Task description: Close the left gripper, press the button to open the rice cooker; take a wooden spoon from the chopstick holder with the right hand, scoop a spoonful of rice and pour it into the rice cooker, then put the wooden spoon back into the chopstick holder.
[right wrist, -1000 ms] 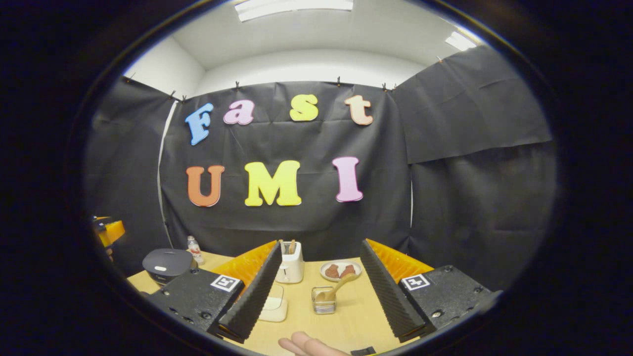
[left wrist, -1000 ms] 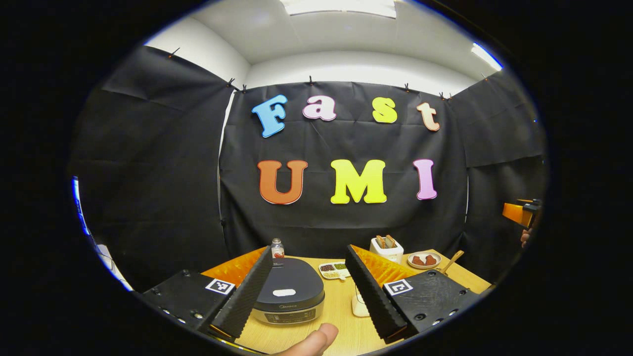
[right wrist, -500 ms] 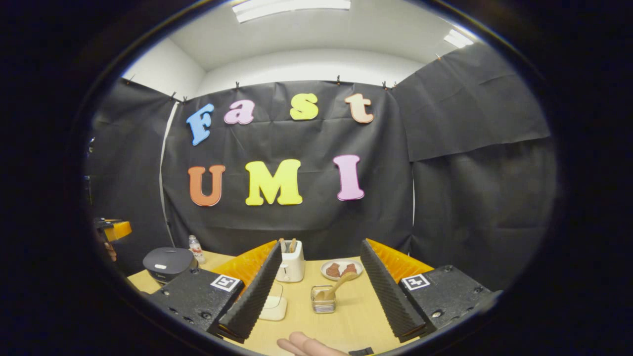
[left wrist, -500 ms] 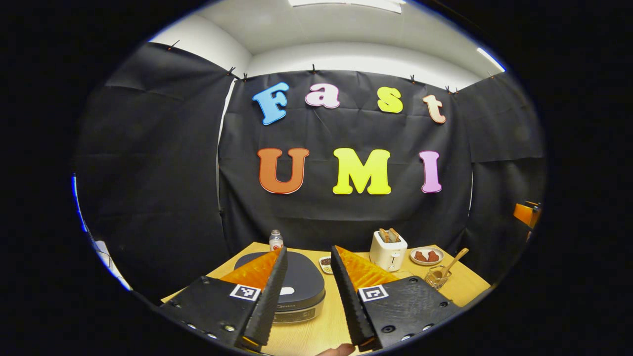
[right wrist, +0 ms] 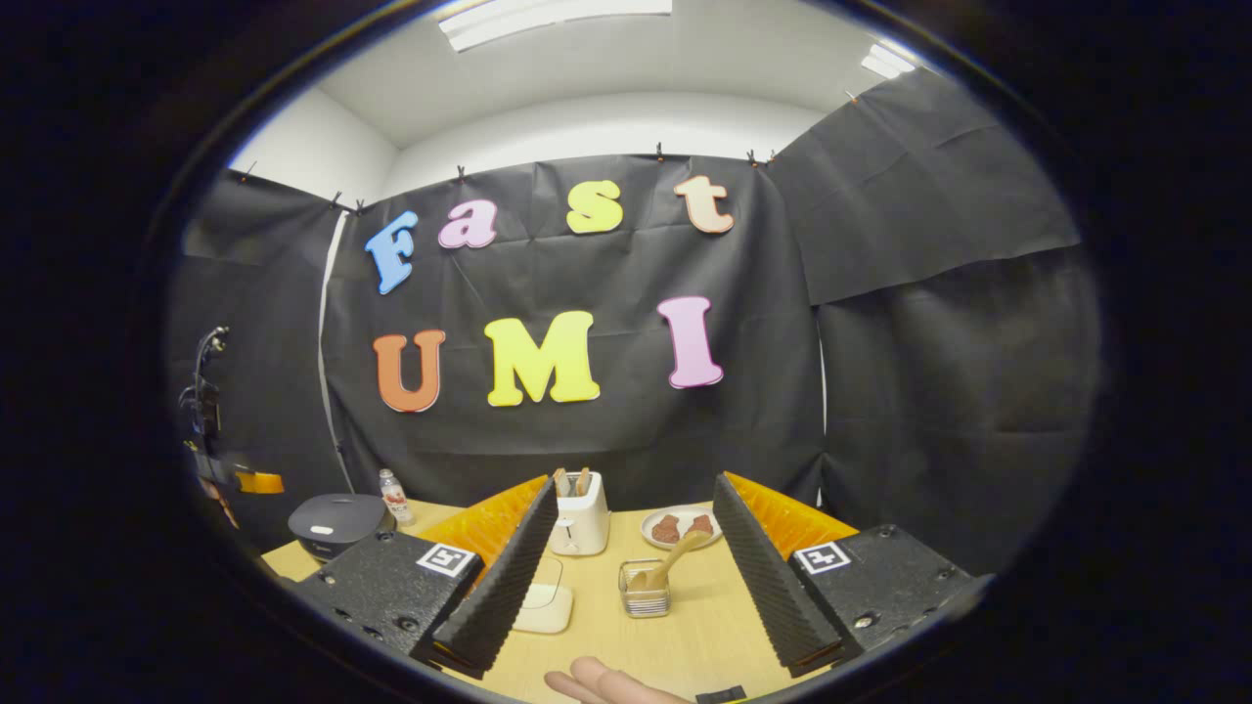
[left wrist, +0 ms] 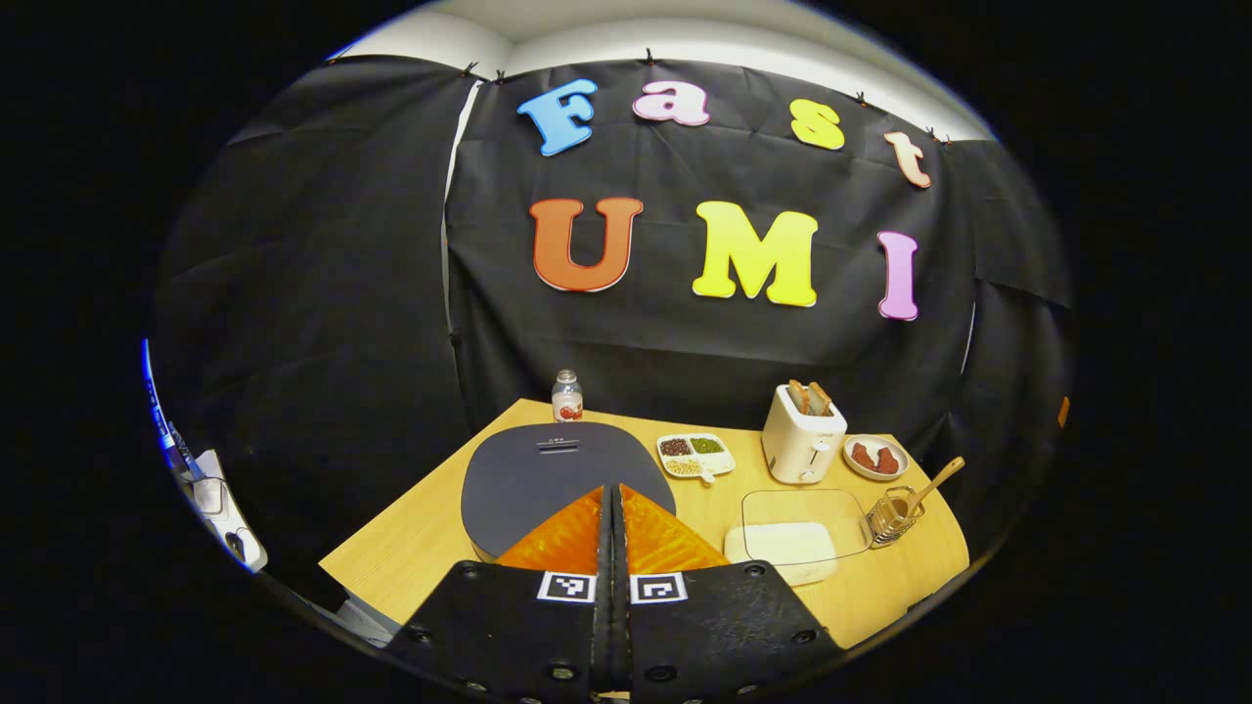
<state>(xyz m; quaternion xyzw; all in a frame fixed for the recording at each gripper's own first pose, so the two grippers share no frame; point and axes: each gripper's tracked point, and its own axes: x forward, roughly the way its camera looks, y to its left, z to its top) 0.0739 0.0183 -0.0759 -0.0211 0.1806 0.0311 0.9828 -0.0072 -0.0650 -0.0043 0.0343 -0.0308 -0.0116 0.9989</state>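
Note:
In the left gripper view my left gripper (left wrist: 612, 489) is shut with nothing between its fingers, held above the near edge of the dark-lidded rice cooker (left wrist: 548, 469), whose lid is down. The wire chopstick holder (left wrist: 888, 516) with the wooden spoon (left wrist: 936, 482) stands at the table's right, beside a clear box of white rice (left wrist: 790, 536). In the right gripper view my right gripper (right wrist: 634, 484) is open and empty, and between its fingers, farther off, stands the chopstick holder (right wrist: 645, 593) with the spoon (right wrist: 673, 563). The rice cooker (right wrist: 337, 518) sits far left, the left gripper (right wrist: 249, 481) above it.
A white toaster (left wrist: 802, 445) with bread, a plate of brown food (left wrist: 875, 458), a divided dish of beans (left wrist: 694, 452) and a small bottle (left wrist: 566, 396) line the back of the wooden table (left wrist: 411, 548). A hand (right wrist: 606, 684) shows under the right gripper.
The left gripper's fingers have gone from wide apart to fully shut, and it has risen and tipped down over the rice cooker. The right gripper has hardly moved.

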